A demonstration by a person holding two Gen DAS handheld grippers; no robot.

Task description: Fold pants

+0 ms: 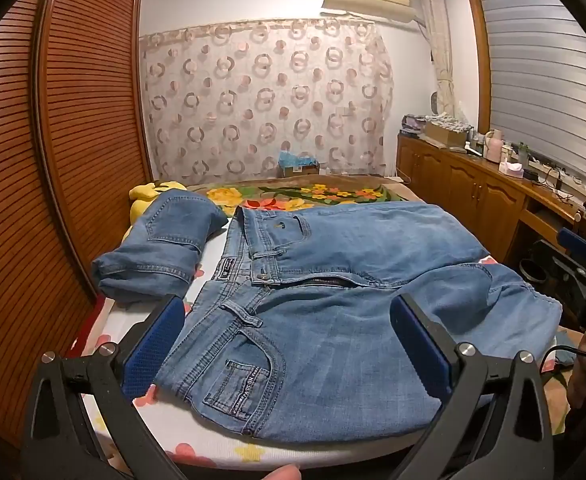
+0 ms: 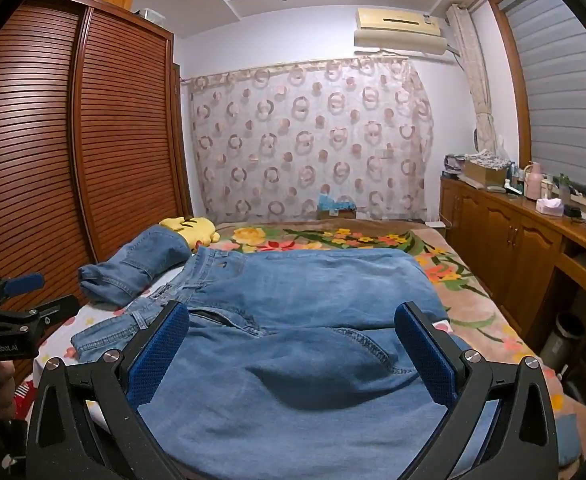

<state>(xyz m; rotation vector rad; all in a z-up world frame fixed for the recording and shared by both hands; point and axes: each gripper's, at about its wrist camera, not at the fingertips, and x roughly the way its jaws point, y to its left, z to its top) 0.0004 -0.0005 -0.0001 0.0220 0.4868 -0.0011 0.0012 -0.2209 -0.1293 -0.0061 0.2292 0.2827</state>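
A pair of blue jeans (image 1: 333,280) lies spread on the bed, waistband to the left, fly open, legs running off to the right. My left gripper (image 1: 289,312) hovers open over the near front pocket and hip, its blue pads (image 1: 157,340) wide apart and holding nothing. In the right wrist view the same jeans (image 2: 305,300) fill the foreground. My right gripper (image 2: 293,320) stands open above the crotch and thigh area, with nothing pinched. A second pair of jeans (image 1: 161,248), folded into a bundle (image 2: 133,268), rests to the left of the waistband.
The bed carries a flowered sheet (image 1: 229,448) and a floral blanket (image 2: 333,240). A yellow plush toy (image 2: 189,228) lies by the slatted wardrobe (image 1: 53,160) on the left. A wooden sideboard (image 2: 533,240) with clutter runs along the right. The other gripper (image 1: 581,276) shows at the right edge.
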